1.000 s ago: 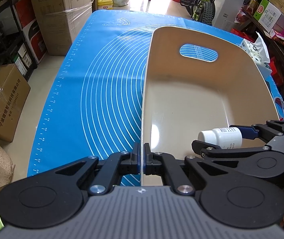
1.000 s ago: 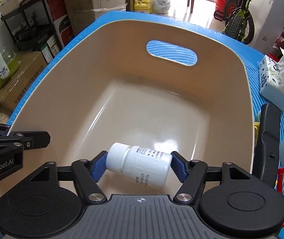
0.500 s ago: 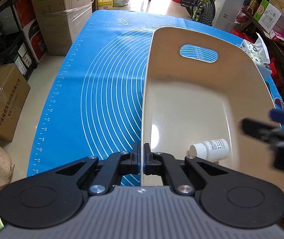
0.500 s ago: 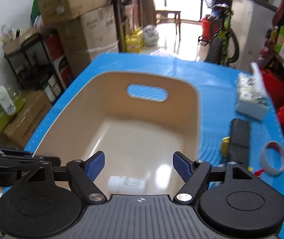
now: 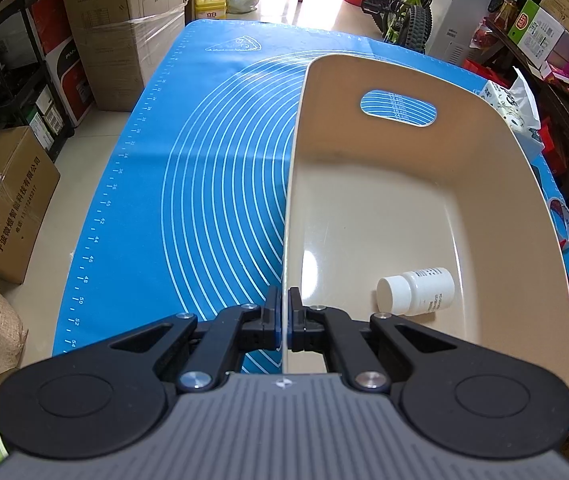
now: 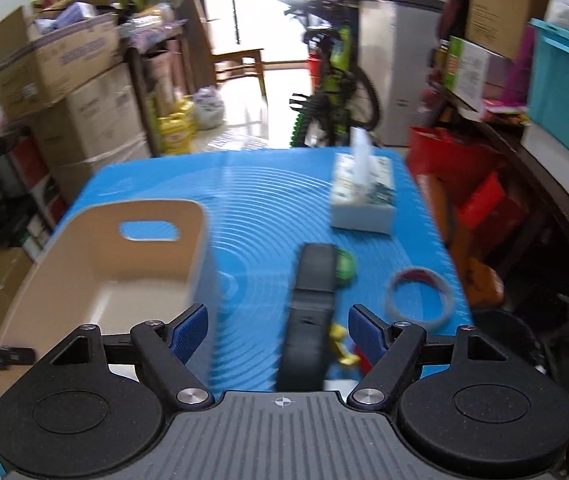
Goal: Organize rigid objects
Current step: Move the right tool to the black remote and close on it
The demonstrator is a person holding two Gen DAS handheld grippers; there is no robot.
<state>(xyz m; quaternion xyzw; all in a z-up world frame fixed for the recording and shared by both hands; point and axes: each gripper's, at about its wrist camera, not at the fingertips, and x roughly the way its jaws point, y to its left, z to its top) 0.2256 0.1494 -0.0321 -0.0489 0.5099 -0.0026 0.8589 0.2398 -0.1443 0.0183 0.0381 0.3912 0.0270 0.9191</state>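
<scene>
A: What had changed since a second earlier?

B: The right gripper (image 6: 278,330), which had held the white bottle (image 5: 416,290) over the bin, had let it go and pulled away to the right. The bottle lay on its side on the floor of the beige bin (image 5: 524,208), near the bin's near right corner.

A: And the jaws?

B: The right ones stood wide and were opening a little further, with nothing between the blue pads (image 6: 188,330). The left gripper (image 5: 284,322) was clamped shut on the bin's thin left wall.

A: Anything else in the bin?

B: Only the bottle. The bin was smooth, glossy plastic with rounded corners and an oval handle slot in its far wall.

A: What was hard to make out?

B: The right view was blurred. A long black object (image 6: 310,312) lay on the blue mat (image 5: 212,184) right of the bin; a green thing behind it was half hidden. A tape ring (image 6: 418,294) and a tissue box (image 6: 364,196) lay nearer the mat's right edge.
</scene>
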